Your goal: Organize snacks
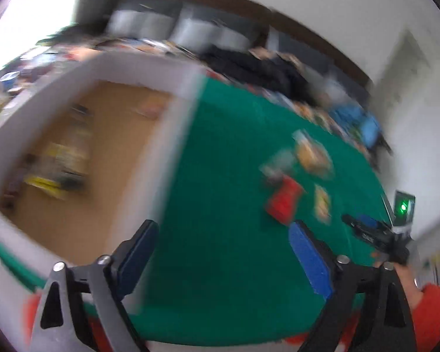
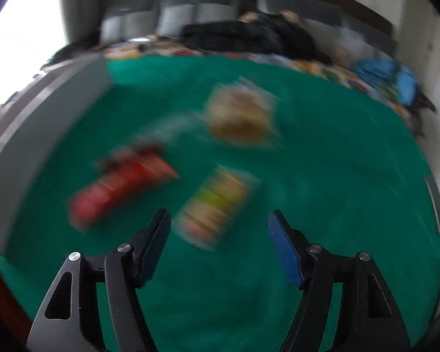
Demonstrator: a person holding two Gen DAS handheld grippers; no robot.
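Both views are motion-blurred. An open cardboard box [image 1: 179, 135] with white walls stands on the green cloth at the left; blurred yellow packets [image 1: 64, 158] lie inside. My left gripper [image 1: 223, 234] is open and empty, hovering over the box's near right wall. On the cloth lie a red packet [image 1: 283, 202] [image 2: 123, 184], a yellow-green packet [image 1: 322, 205] [image 2: 214, 205] and a brown-orange packet [image 1: 314, 155] [image 2: 240, 114]. My right gripper [image 2: 220, 223] is open and empty, just above the yellow-green packet; it also shows in the left wrist view [image 1: 375, 234].
The green cloth [image 2: 337, 161] covers the table. A black bag [image 2: 249, 38] and blue items [image 2: 396, 79] lie along its far edge. The box's grey wall [image 2: 44, 123] rises at the left. A device with a green light [image 1: 404, 205] stands at the right edge.
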